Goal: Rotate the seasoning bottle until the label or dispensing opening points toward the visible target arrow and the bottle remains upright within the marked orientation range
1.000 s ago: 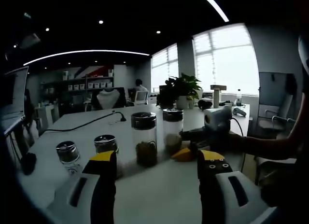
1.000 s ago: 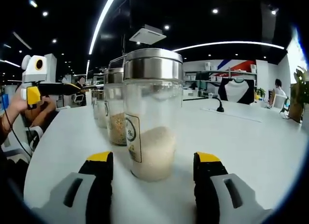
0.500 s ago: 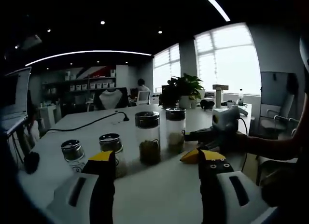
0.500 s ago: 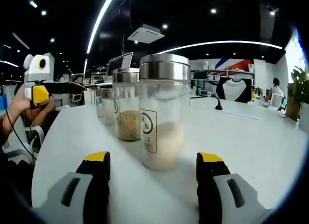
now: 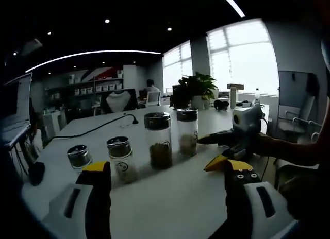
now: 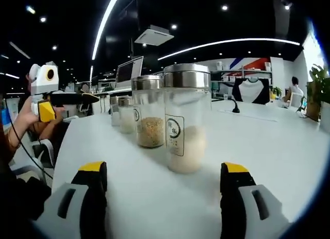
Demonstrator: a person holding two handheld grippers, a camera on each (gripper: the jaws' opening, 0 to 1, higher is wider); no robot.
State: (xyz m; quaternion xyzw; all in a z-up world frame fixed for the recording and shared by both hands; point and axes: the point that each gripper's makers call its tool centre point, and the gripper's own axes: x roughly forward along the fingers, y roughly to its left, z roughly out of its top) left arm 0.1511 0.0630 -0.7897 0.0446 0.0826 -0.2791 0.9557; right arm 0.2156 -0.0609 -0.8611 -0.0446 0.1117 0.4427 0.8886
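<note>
The seasoning bottle stood upright on the bench, just ahead of the right gripper, whose jaws were apart and empty. A square, centered grasp below the lid should prevent tipping.

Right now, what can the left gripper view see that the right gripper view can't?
Left gripper view: bright windows, a bottle of green seasoning in the row.

Right gripper view: a monitor, a near bottle of pale powder with its label showing.

Both: the white table, the plant, and the other tongs, open.
</note>
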